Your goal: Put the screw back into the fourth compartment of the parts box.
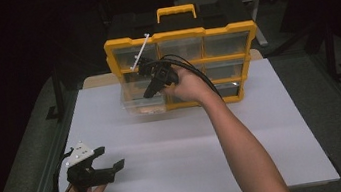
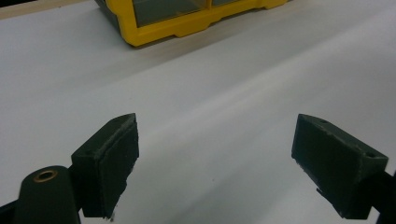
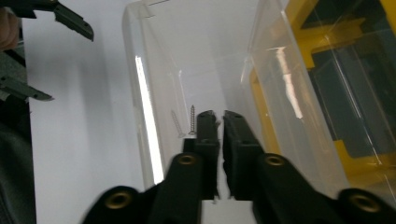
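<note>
The right gripper's fingers (image 3: 208,133) stand nearly together inside the clear drawer (image 3: 196,70), a thin gap between them and, as far as the blur allows, nothing pinched. Just beside their tips a small screw (image 3: 192,120) lies on the drawer floor. It looks light, hard and slick, best nipped across its shank. The left gripper (image 1: 108,161) rests wide open and empty on the white table (image 1: 180,145). Beyond stands the yellow organizer (image 1: 185,68), with the drawer pulled out at its foot.
</note>
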A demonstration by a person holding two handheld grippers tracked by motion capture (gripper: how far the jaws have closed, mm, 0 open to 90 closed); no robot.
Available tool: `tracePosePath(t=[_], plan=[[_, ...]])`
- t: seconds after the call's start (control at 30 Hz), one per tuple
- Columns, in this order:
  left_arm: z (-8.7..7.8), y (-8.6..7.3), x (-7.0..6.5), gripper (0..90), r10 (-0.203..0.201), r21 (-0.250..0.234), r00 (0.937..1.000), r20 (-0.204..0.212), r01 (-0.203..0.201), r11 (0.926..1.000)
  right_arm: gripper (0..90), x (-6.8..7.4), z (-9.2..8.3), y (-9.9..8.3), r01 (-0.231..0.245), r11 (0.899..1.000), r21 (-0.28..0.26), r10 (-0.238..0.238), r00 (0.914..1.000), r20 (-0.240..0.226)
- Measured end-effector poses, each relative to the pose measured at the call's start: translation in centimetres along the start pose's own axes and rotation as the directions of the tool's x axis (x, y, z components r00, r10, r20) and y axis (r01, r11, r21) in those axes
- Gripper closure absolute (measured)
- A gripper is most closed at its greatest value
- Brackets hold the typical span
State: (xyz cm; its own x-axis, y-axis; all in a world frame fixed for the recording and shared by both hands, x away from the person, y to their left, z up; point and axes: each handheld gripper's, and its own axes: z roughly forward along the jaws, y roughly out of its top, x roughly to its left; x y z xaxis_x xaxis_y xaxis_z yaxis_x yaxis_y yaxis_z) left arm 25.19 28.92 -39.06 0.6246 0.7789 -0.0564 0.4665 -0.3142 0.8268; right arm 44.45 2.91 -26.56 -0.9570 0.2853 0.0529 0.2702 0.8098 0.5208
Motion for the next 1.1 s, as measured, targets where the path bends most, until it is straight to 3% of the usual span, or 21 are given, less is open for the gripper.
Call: tracePosePath(t=[0.2, 0.47, 0.5, 0.77, 0.8, 1.1], plan=[[-0.1, 0.0, 0.0, 14.6, -0.001, 0.006, 1.0, -0.003, 0.001, 1.0, 76.9, 0.1, -0.8, -0.2, 0.002, 1.0, -0.017, -0.002, 0.9999, 0.014], [-0.1, 0.0, -0.1, 14.6, -0.021, -0.002, 0.9998, -0.003, 0.021, 0.9998, 70.7, 0.6, -3.6, -1.2, 0.011, 0.996, -0.083, -0.008, 0.9992, 0.039], [-0.1, 0.0, 0.1, 14.6, -0.004, 0.003, 1.0, -0.005, 0.004, 1.0, 69.3, 0.7, -4.2, -1.5, 0.012, 0.996, -0.093, -0.007, 0.9989, 0.046], [0.1, 0.0, 0.0, 14.6, -0.002, 0.006, 1.0, -0.005, 0.002, 1.0, 66.7, 0.9, -7.0, -4.3, 0.007, 0.99, -0.14, 0.004, 0.997, 0.077], [0.1, 0.0, -0.1, 14.6, -0.018, 0.004, 0.9998, -0.004, 0.018, 0.9998, 66.7, 0.9, -7.2, -4.6, 0.006, 0.989, -0.148, 0.006, 0.9968, 0.08], [0.1, 0.0, -0.1, 14.6, -0.024, 0.009, 0.9997, -0.006, 0.024, 0.9997, 62.6, 1.1, -8.9, -8.0, -0.021, 0.982, -0.186, 0.04, 0.9941, 0.101]])
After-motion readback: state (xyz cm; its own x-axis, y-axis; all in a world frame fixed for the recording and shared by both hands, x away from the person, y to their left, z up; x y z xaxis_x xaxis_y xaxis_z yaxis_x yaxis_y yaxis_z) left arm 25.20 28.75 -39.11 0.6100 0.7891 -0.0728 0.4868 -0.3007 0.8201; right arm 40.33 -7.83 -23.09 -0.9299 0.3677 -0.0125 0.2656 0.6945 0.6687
